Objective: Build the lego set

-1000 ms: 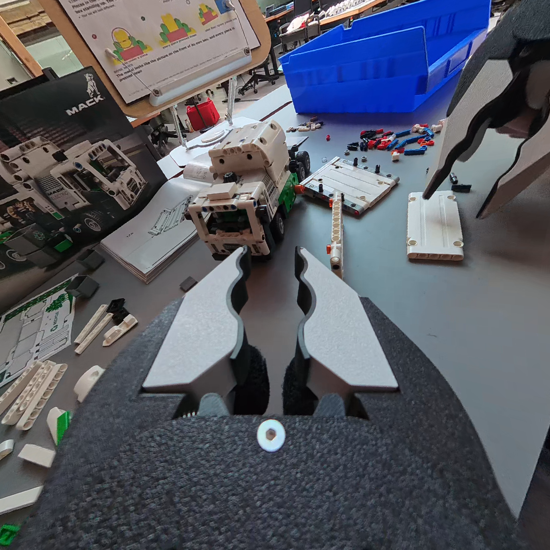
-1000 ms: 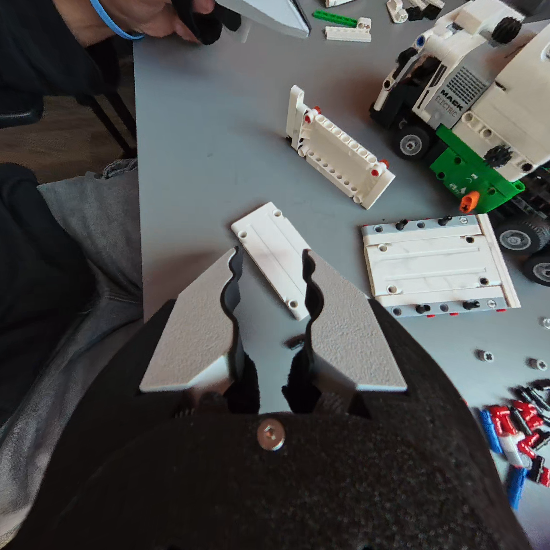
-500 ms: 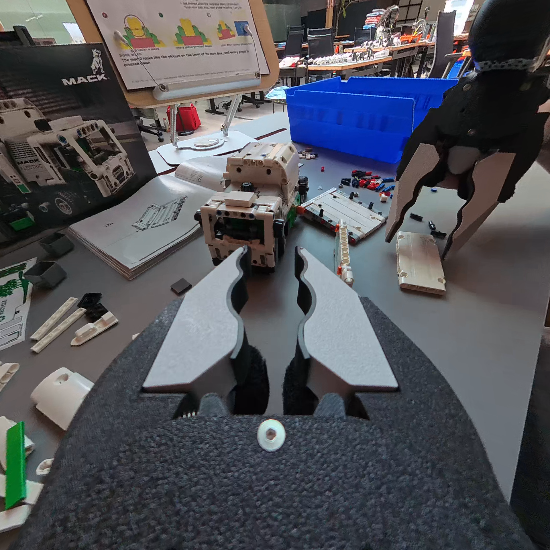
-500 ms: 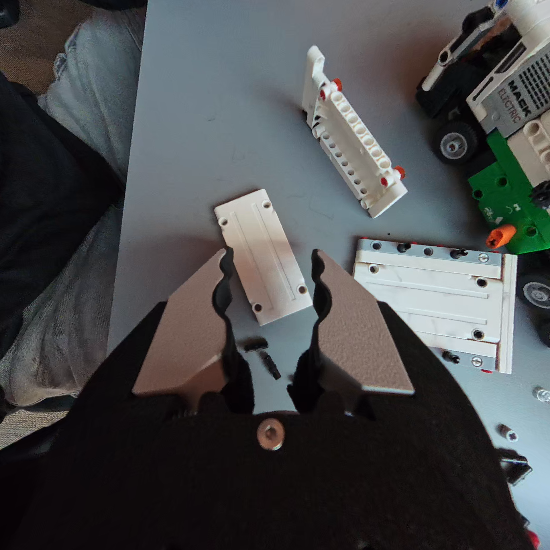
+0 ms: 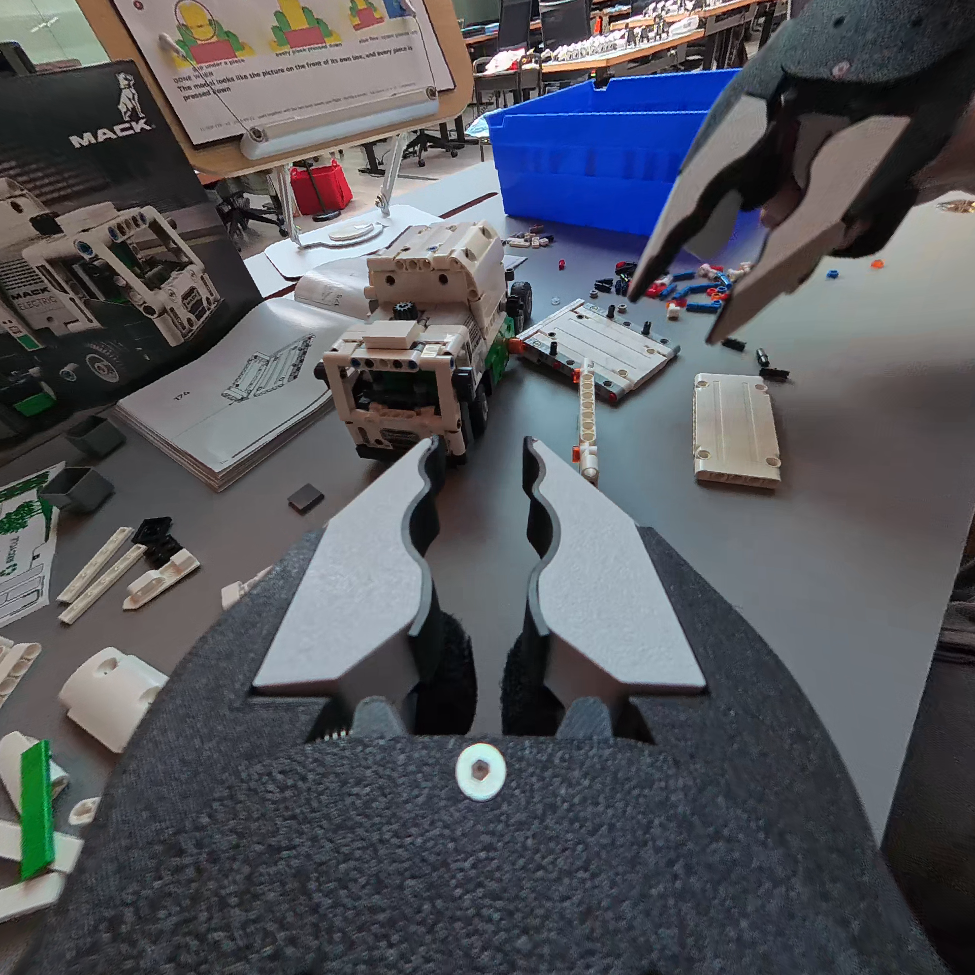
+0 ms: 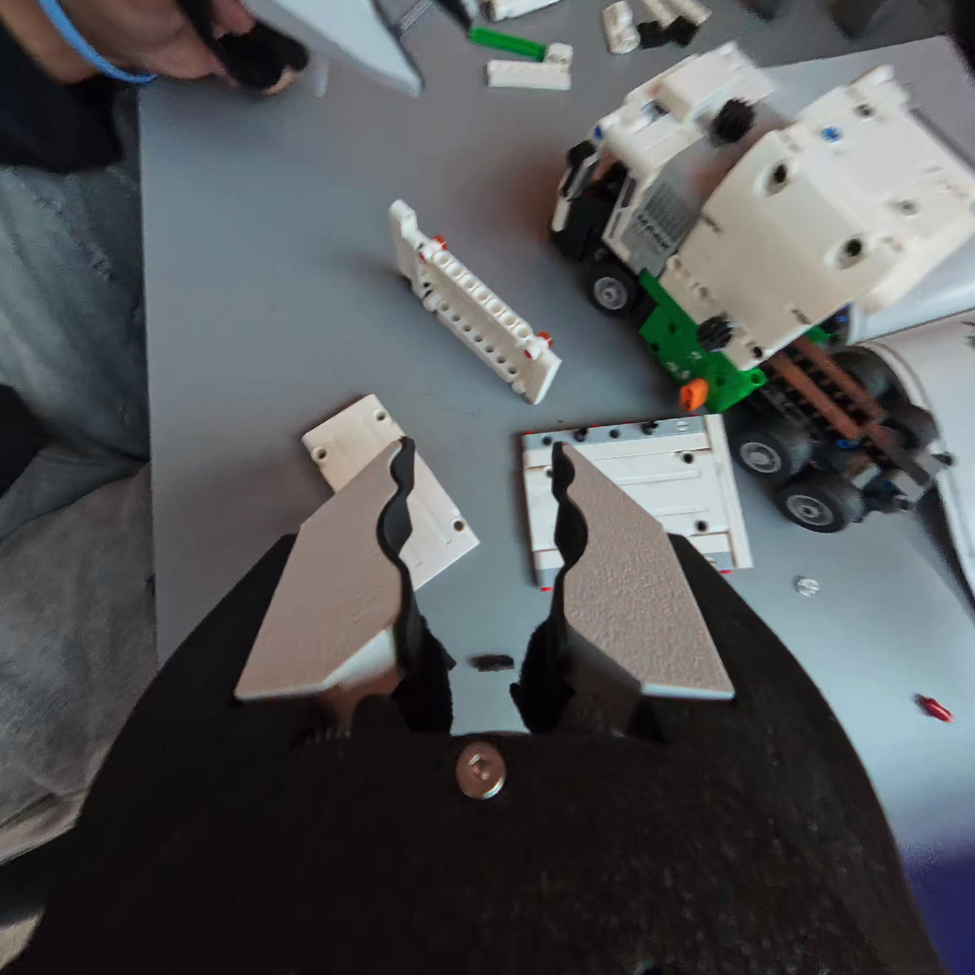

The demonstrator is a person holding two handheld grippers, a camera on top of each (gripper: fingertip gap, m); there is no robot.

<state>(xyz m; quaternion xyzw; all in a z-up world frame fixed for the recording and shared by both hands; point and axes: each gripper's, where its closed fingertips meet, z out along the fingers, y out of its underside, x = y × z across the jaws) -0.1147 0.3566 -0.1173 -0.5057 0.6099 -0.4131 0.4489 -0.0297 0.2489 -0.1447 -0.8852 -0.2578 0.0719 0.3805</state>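
A: What is seen on the desk [image 5: 791, 607], largest first?

B: A blue bin [image 5: 591, 158] is set at the far side. A box [image 5: 95, 237] and an open booklet [image 5: 237, 390] are propped and laid at the left. A white and green truck [image 5: 422, 359] is stood in the middle, partly built: cab and body are assembled, but the rear frame is left bare.

A: And loose parts?

B: A wide white panel assembly [image 6: 633, 490] is laid flat just beside the truck's green side. A beam piece [image 6: 475, 306] is stood on edge nearer the desk's front. A narrow white plate [image 5: 736, 427] is laid flat and apart from both. Small red, blue and black pins [image 5: 686, 290] are scattered before the bin, and white strips [image 5: 100, 575] are spread at the left. None of these is joined to the truck.

A: How are the grippers placed?

B: The left gripper [image 5: 480, 448] is held low, just short of the truck's cab; its fingers are moderately parted and nothing is gripped. The right gripper [image 6: 480, 453] is held above the desk, over the gap between the plate and the panel assembly; its fingers are spread wider, and nothing is pressed between them. The plate is partly hidden by one finger, but contact cannot be told.
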